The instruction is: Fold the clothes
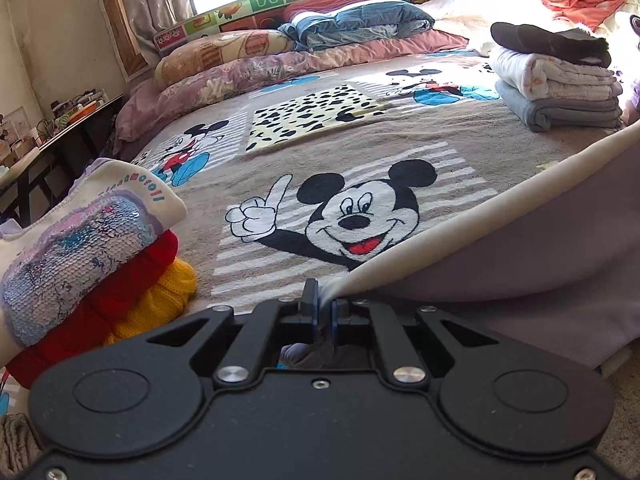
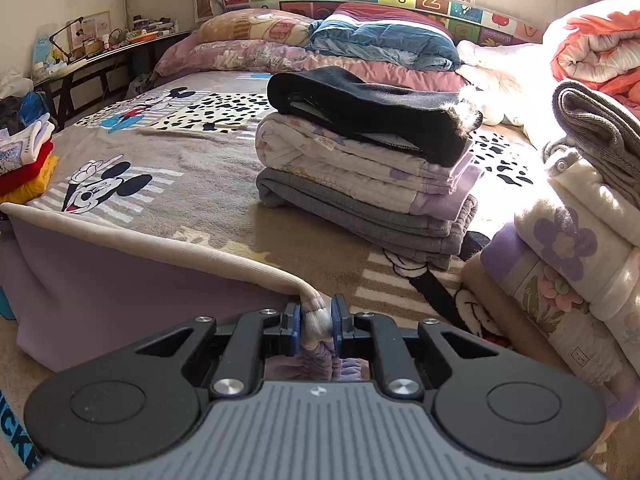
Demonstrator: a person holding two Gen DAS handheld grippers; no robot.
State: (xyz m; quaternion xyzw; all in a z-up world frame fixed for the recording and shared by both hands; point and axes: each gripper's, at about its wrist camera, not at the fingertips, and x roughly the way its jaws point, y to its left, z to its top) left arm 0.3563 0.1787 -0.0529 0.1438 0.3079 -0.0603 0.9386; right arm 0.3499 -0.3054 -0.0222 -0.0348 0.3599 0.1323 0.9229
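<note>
A lilac garment with a cream band along its top edge [image 1: 520, 264] hangs stretched between my two grippers above the bed. My left gripper [image 1: 325, 312] is shut on one end of the cream band. My right gripper [image 2: 316, 320] is shut on the other end, where the band bunches between the blue pads. The same garment [image 2: 120, 280] fills the lower left of the right wrist view. The bed's Mickey Mouse blanket [image 1: 360, 148] lies under it.
A folded stack topped by a sequin shirt [image 1: 80, 248] sits at the near left. A stack topped by a black item [image 2: 368, 152] stands mid-bed. Another folded pile [image 2: 576, 264] is close on the right. Pillows and quilts [image 2: 360, 40] line the headboard.
</note>
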